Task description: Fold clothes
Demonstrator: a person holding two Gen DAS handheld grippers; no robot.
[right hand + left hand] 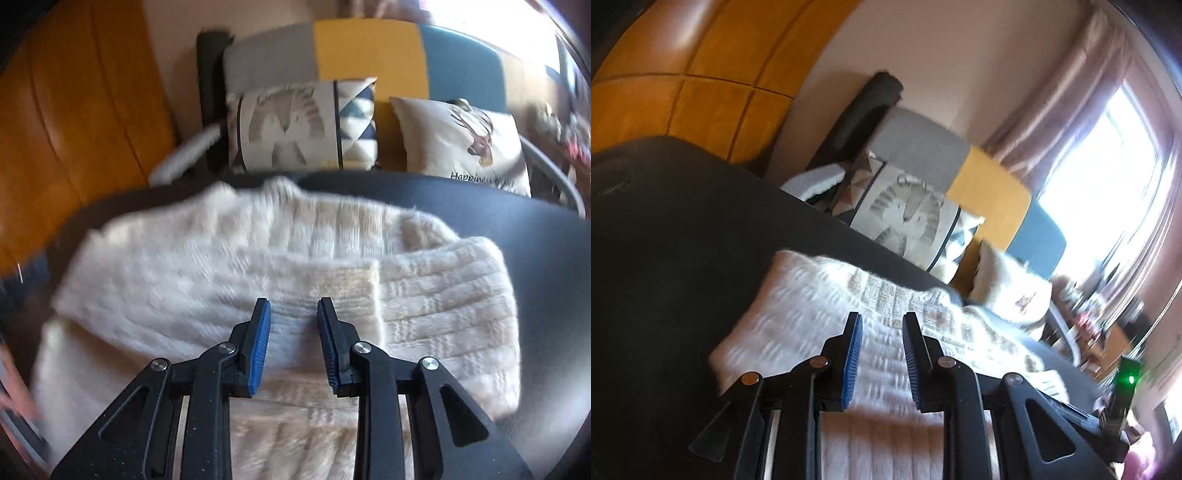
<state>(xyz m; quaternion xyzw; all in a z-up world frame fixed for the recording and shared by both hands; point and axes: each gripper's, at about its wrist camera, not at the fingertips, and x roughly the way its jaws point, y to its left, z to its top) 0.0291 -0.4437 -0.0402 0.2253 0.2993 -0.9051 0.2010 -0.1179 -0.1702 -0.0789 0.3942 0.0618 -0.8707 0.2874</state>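
The cream knitted sweater (229,280) lies on the dark table (535,258) in front of the sofa cushions (303,125), with one sleeve (443,295) folded across its body. The right gripper (293,332) hangs over the sleeve cuff with its jaws partly apart and nothing between them, and the left gripper (881,354) is also partly spread and empty above the sweater. The risk I see is that the thick, fluffy knit springs back and the sleeve slides off. A grip that takes only the top layer could also pull the fold crooked, and the blue pads could catch loose fibres.
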